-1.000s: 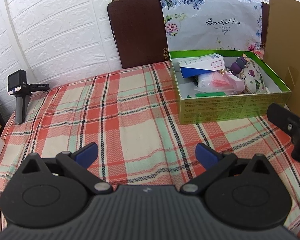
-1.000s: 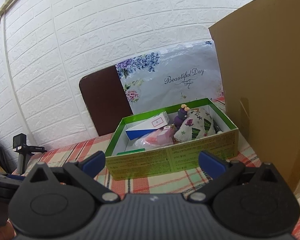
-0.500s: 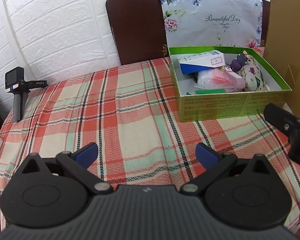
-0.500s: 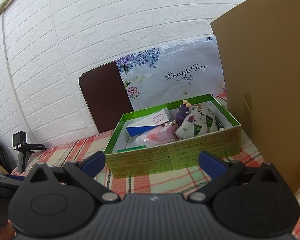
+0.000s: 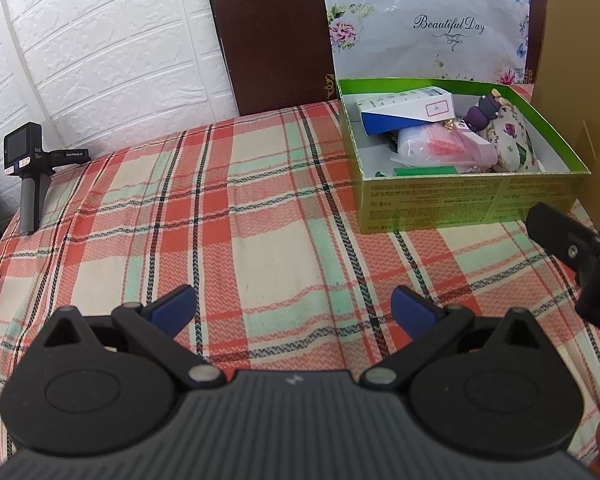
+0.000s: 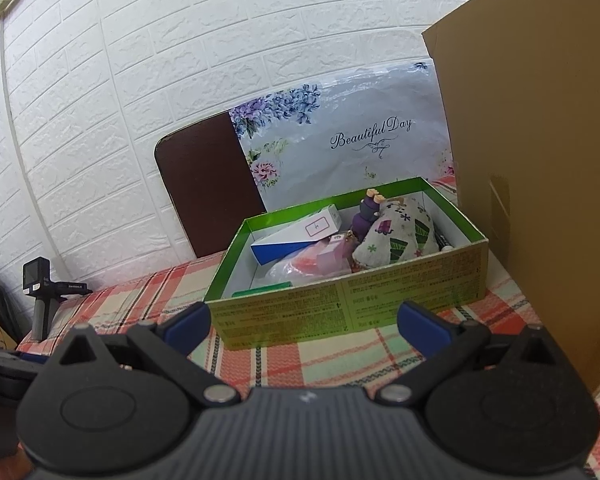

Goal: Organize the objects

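A green open box (image 5: 460,204) (image 6: 340,304) stands at the far right of the plaid tablecloth. In it lie a blue-and-white carton (image 5: 404,110) (image 6: 296,236), a pink plastic bag (image 5: 444,146), a purple figurine (image 5: 485,111) (image 6: 366,214), a patterned cloth pouch (image 5: 514,142) (image 6: 396,236) and a green flat item (image 5: 424,171). My left gripper (image 5: 294,306) is open and empty above the cloth. My right gripper (image 6: 304,322) is open and empty in front of the box; part of it shows in the left wrist view (image 5: 576,248).
A brown cardboard sheet (image 6: 540,160) stands right of the box. A floral bag (image 5: 420,28) and a brown chair back (image 5: 272,40) stand behind it. A small camera on a handle (image 5: 28,176) stands at the table's left edge by the white brick wall.
Both grippers have drawn back and risen slightly, so the box sits a little farther off and lower in view. Jaws stay open. Nothing on the table moved.
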Action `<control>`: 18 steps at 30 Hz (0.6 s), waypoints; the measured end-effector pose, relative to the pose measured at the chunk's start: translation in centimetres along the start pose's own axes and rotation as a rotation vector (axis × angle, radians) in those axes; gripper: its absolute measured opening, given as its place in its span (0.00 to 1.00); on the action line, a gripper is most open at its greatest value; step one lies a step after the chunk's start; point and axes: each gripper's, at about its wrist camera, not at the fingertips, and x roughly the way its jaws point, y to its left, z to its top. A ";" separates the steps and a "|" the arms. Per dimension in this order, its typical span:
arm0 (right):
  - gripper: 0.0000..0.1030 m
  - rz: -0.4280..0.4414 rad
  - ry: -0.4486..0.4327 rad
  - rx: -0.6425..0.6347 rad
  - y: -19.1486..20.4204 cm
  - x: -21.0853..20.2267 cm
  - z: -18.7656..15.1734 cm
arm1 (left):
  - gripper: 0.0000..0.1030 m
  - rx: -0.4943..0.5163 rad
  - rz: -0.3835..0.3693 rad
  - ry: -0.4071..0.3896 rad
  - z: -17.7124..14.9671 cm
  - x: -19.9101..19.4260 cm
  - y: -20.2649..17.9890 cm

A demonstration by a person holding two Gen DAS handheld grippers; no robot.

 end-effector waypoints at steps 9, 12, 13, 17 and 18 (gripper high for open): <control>1.00 -0.004 0.001 -0.008 0.3 0.3 0.4 | 1.00 -0.016 0.001 -0.005 0.5 -0.2 0.1; 1.00 -0.005 0.001 -0.008 0.4 0.3 0.4 | 1.00 -0.020 -0.001 -0.007 0.5 -0.3 0.3; 1.00 -0.005 0.001 -0.009 0.4 0.2 0.4 | 1.00 -0.023 -0.003 -0.006 0.4 -0.3 0.3; 1.00 -0.003 0.008 -0.009 0.5 0.2 0.1 | 1.00 -0.026 -0.010 0.004 0.1 -0.3 0.5; 1.00 -0.004 0.010 -0.012 0.5 0.2 0.1 | 1.00 -0.028 -0.010 0.005 0.1 -0.3 0.5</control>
